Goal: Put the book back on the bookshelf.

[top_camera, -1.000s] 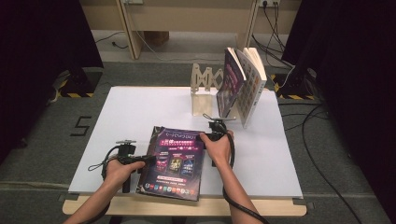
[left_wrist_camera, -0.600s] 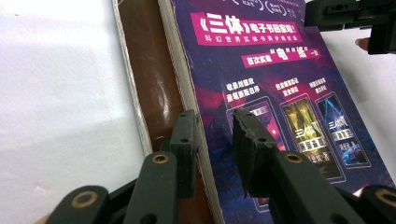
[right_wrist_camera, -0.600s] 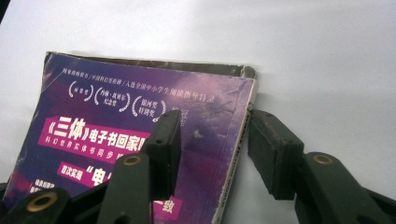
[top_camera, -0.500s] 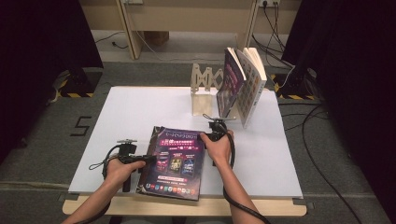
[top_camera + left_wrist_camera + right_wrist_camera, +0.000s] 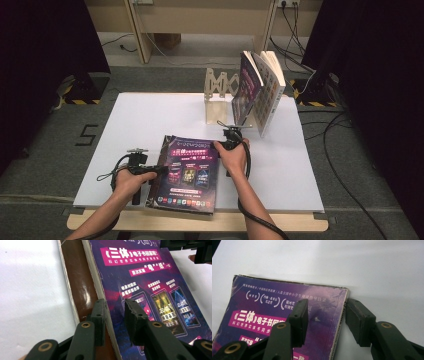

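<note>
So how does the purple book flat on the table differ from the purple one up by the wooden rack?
The flat purple book lies cover-up near the table's front edge; the standing purple book is upright at the back, beside the wooden rack. The flat one sits between both hand-held grippers; the standing one leans by a pale book, away from both. Both share dark purple covers.

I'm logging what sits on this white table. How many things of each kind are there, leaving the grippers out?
Purple-covered paperback lying flat: 1
Books standing upright, one purple-covered, one pale-covered: 2
Light wooden folding book rack: 1
Total: 4
</note>
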`<state>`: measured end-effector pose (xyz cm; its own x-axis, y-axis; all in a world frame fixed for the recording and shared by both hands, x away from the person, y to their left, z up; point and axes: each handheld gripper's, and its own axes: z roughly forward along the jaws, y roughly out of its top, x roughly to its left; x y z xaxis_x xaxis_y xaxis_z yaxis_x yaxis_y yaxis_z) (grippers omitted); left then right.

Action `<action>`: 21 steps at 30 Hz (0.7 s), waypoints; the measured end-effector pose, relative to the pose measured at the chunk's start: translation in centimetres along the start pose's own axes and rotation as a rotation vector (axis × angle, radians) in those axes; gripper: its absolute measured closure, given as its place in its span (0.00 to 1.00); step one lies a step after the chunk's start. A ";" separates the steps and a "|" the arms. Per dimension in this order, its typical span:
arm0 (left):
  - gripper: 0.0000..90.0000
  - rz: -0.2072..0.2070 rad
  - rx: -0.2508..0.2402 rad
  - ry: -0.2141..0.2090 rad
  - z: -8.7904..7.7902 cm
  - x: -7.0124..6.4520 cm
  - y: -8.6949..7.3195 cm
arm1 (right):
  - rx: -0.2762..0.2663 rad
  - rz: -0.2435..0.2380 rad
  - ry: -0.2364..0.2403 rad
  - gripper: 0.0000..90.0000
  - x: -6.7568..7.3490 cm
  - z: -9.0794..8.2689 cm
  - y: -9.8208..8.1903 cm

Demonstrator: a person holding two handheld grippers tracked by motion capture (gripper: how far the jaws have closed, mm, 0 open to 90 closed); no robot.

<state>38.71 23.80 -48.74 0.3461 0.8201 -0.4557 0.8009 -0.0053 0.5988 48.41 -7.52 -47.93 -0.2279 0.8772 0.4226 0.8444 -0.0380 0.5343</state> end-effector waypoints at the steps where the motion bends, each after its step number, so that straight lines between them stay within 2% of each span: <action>1: 0.78 -0.002 -0.002 0.001 0.0 0.0 0.0 | 0.000 0.003 0.001 0.59 0.0 0.0 0.0; 10: 0.77 0.007 0.003 0.010 0.4 0.0 0.5 | 0.028 0.062 0.029 0.62 -0.6 -0.1 0.5; 15: 0.77 0.009 0.002 0.013 0.5 0.0 0.7 | 0.022 0.047 0.022 0.61 -0.6 0.1 0.7; 21: 0.77 0.017 0.003 0.015 0.6 -0.1 0.8 | 0.011 0.061 0.025 0.60 -0.7 0.3 1.0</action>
<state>39.56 23.42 -48.62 0.3519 0.8285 -0.4356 0.7968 -0.0209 0.6039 49.55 -8.00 -47.89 -0.1877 0.8611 0.4725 0.8624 -0.0857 0.4988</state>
